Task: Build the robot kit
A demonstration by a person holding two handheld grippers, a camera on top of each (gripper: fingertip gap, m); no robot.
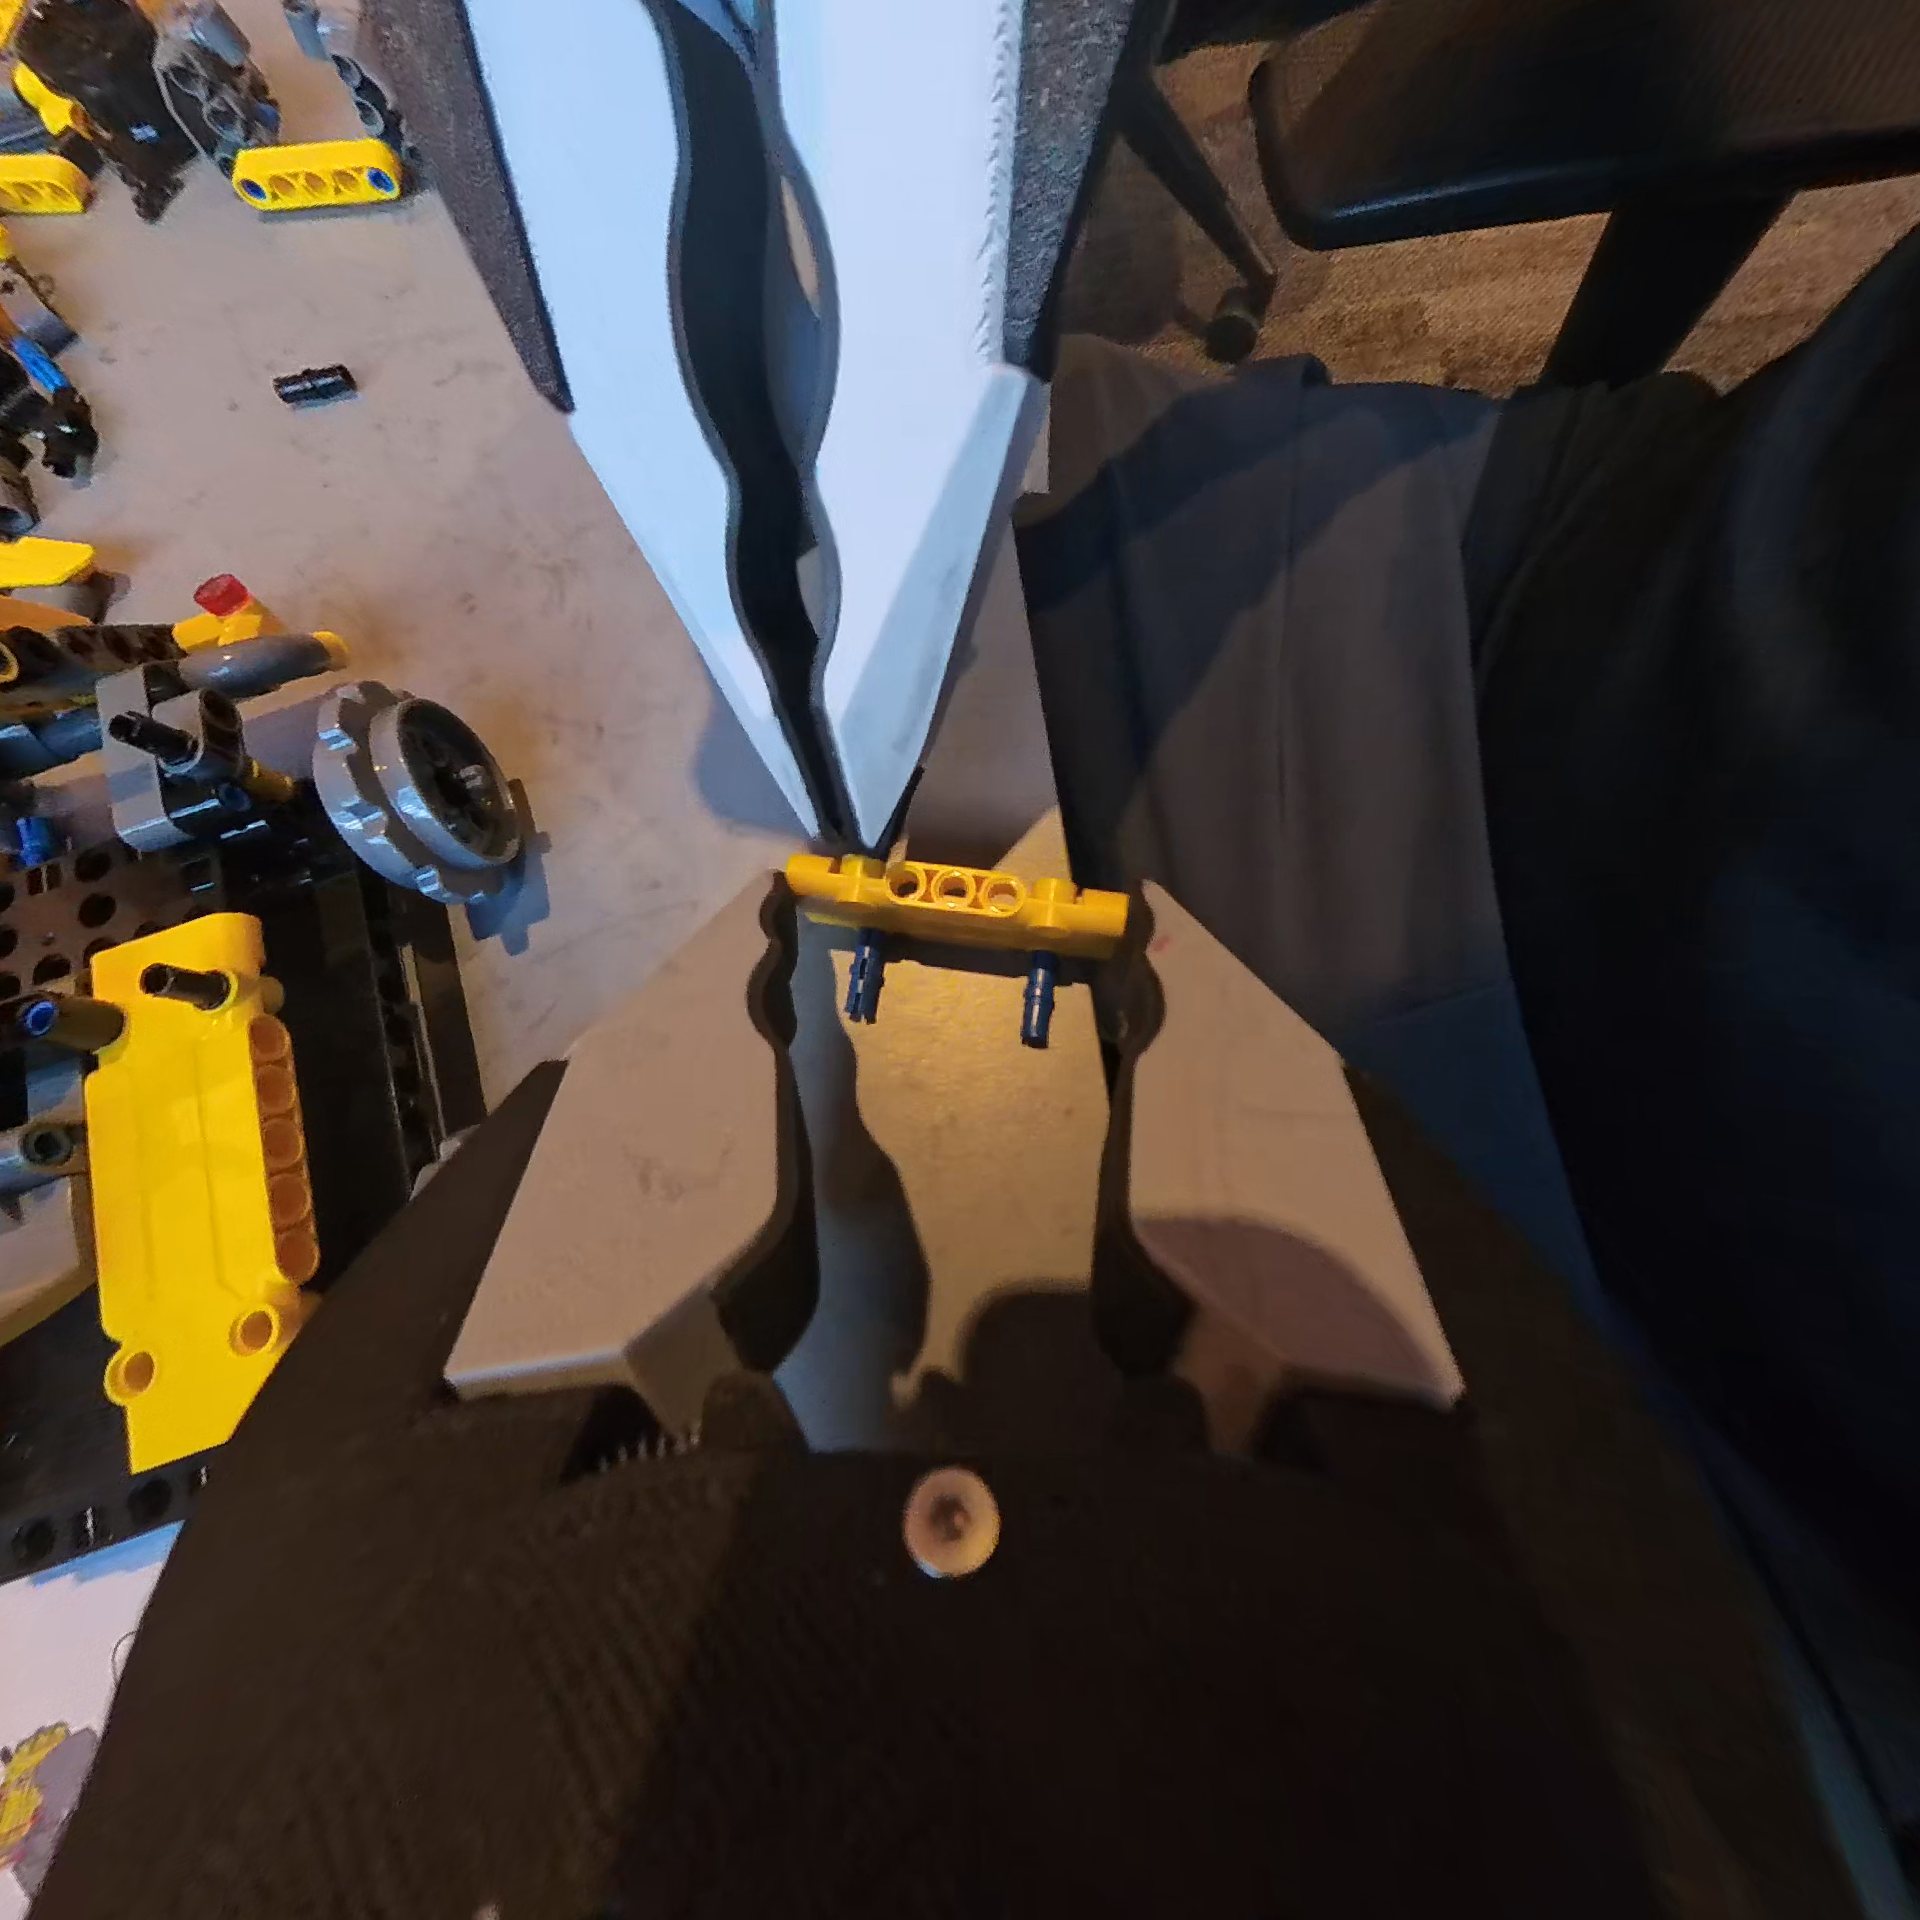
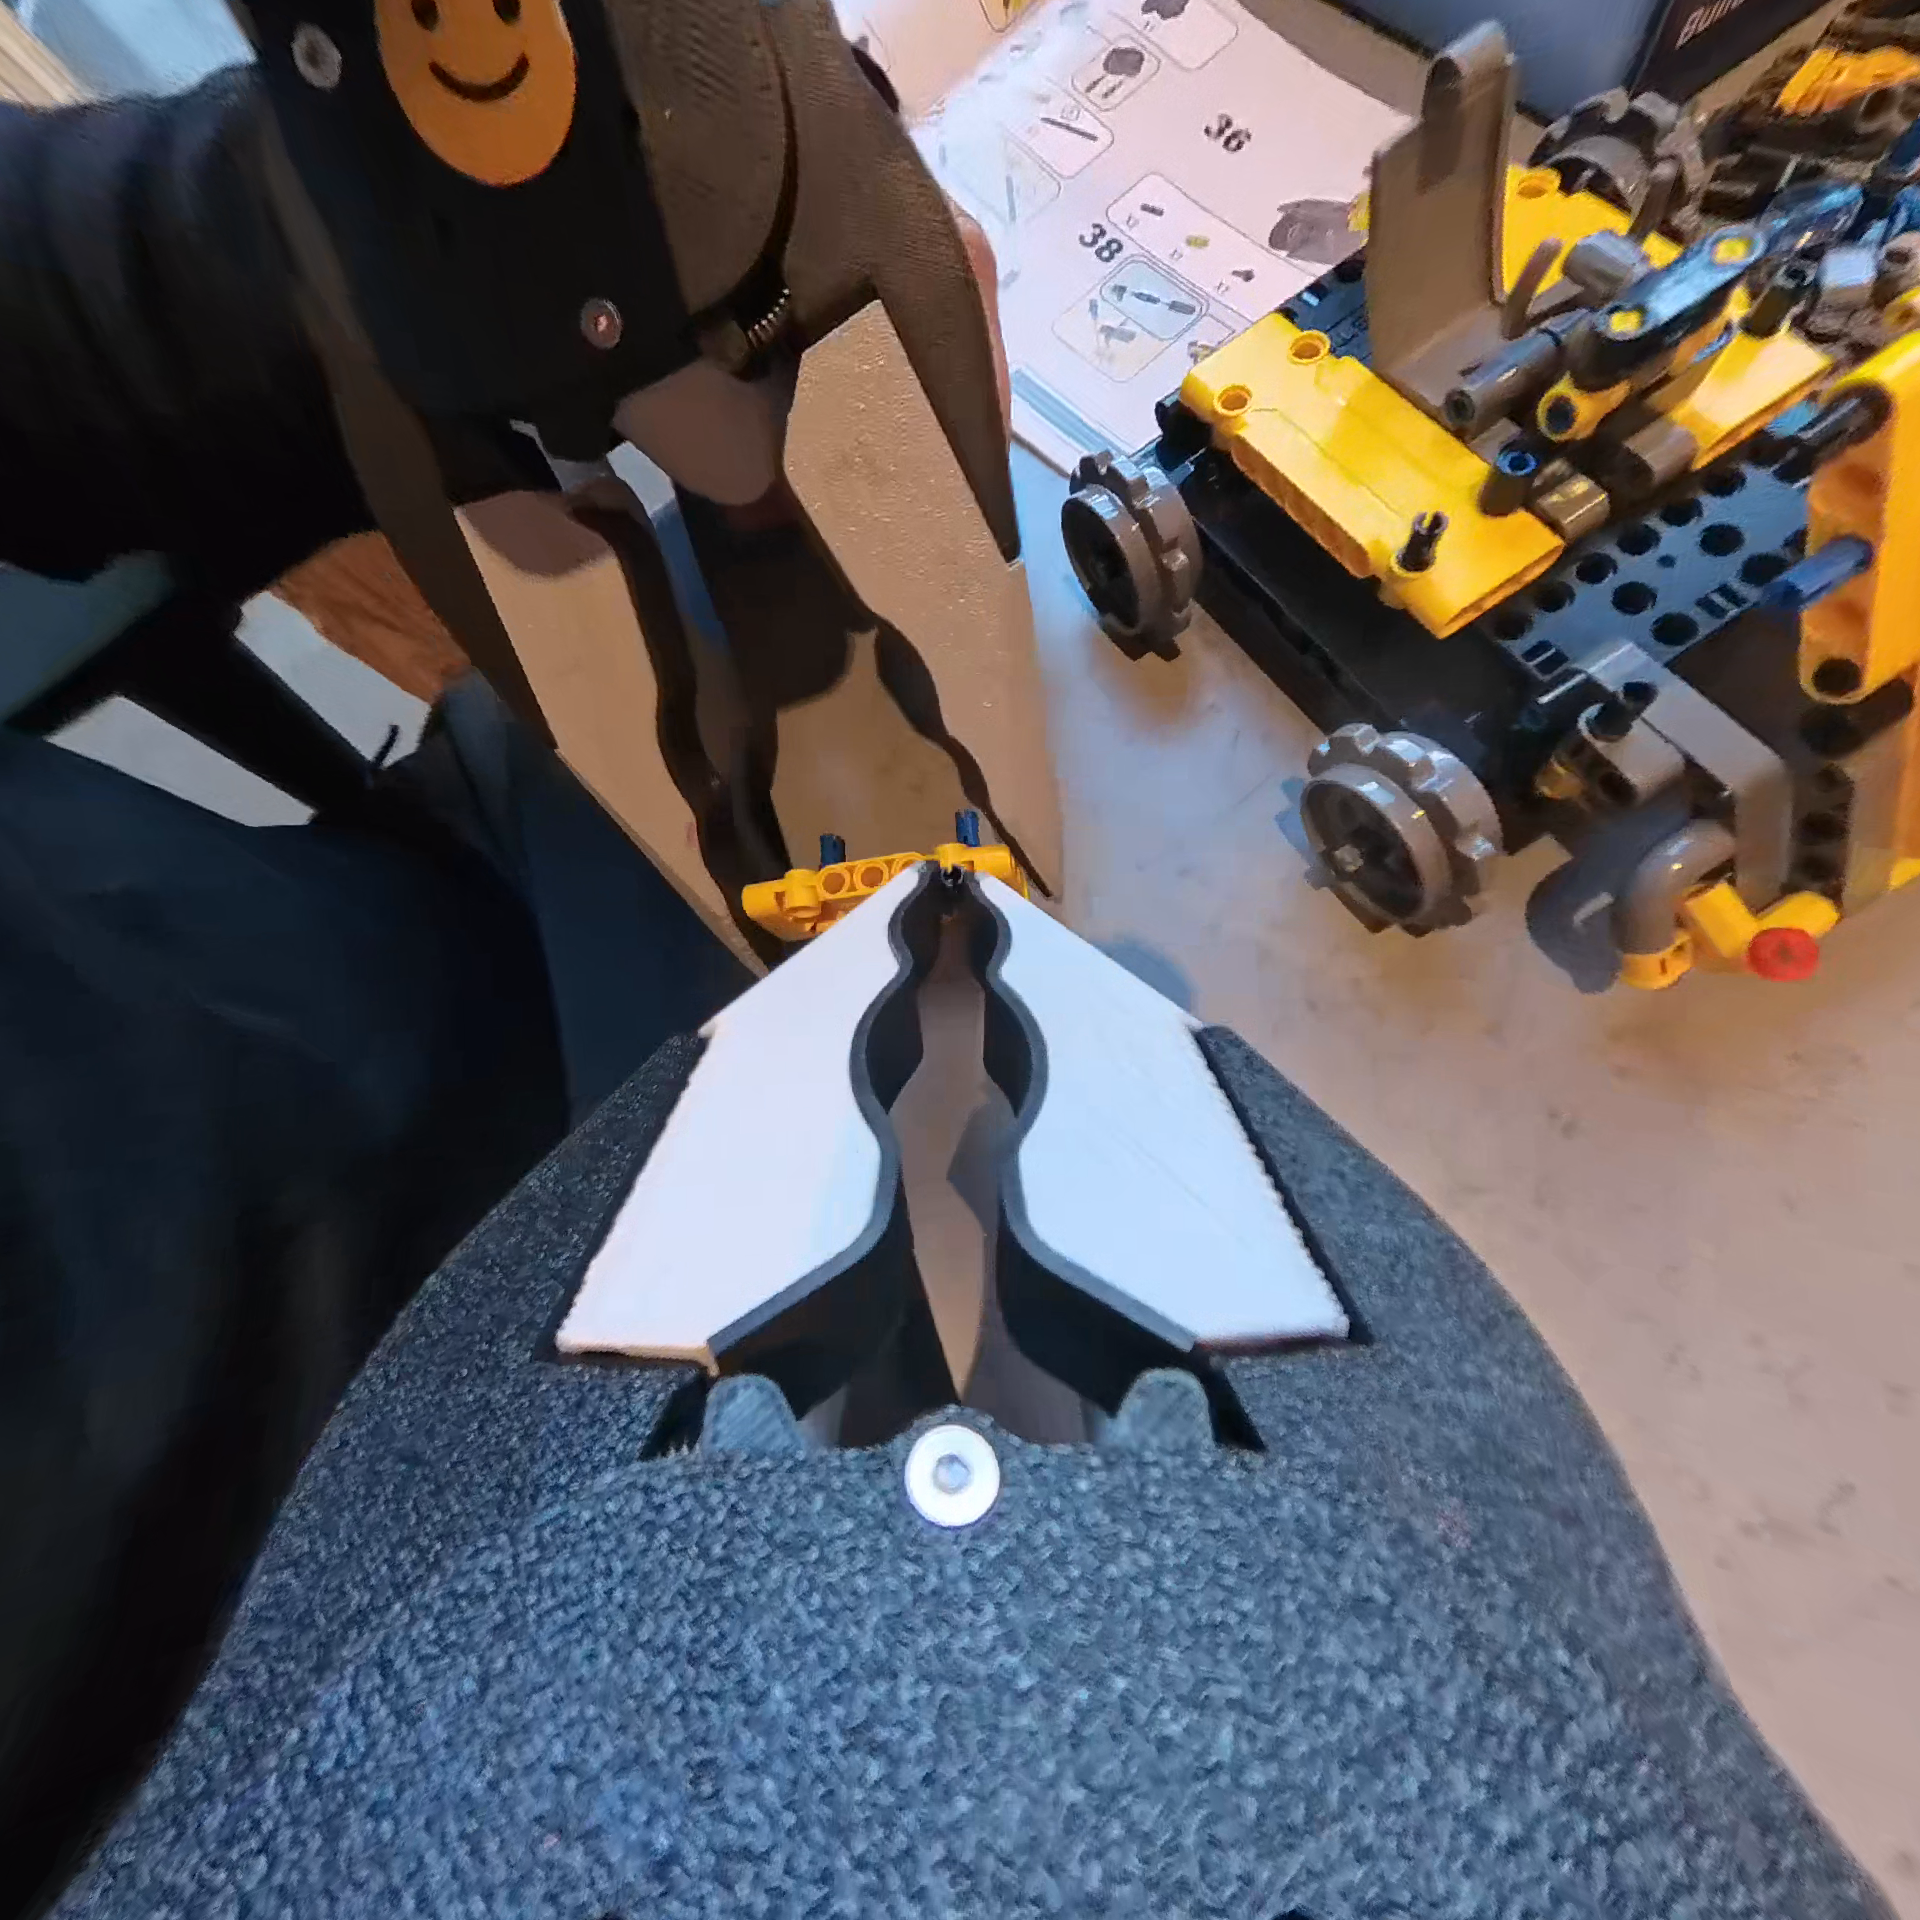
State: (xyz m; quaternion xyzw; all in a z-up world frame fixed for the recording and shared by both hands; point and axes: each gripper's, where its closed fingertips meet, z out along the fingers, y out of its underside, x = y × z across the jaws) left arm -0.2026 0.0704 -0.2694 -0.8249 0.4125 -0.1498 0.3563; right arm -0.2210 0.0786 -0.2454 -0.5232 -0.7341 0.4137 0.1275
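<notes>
My left gripper (image 1: 956,914) is shut on a yellow beam with holes (image 1: 956,896), gripping it by its two ends just above the table. Two dark blue pins (image 1: 864,977) stick out of the beam toward my left camera. My right gripper (image 2: 948,883) comes in from the opposite side, and its white fingers (image 1: 914,582) meet at the beam's left part. Its tips are shut on a small dark pin (image 2: 951,881) at the beam (image 2: 831,885). The left gripper's fingers (image 2: 914,520) show beyond the beam in the right wrist view.
A yellow and black vehicle model (image 2: 1558,499) with grey toothed wheels (image 1: 426,790) stands on the beige table (image 2: 1351,1195), close beside the grippers. An instruction booklet (image 2: 1143,208) lies behind it. Loose parts (image 1: 312,182) lie farther off. A person's dark trousers (image 1: 1558,727) and a chair (image 1: 1558,156) are off the table edge. Less than 4 cm separates the two grippers' tips.
</notes>
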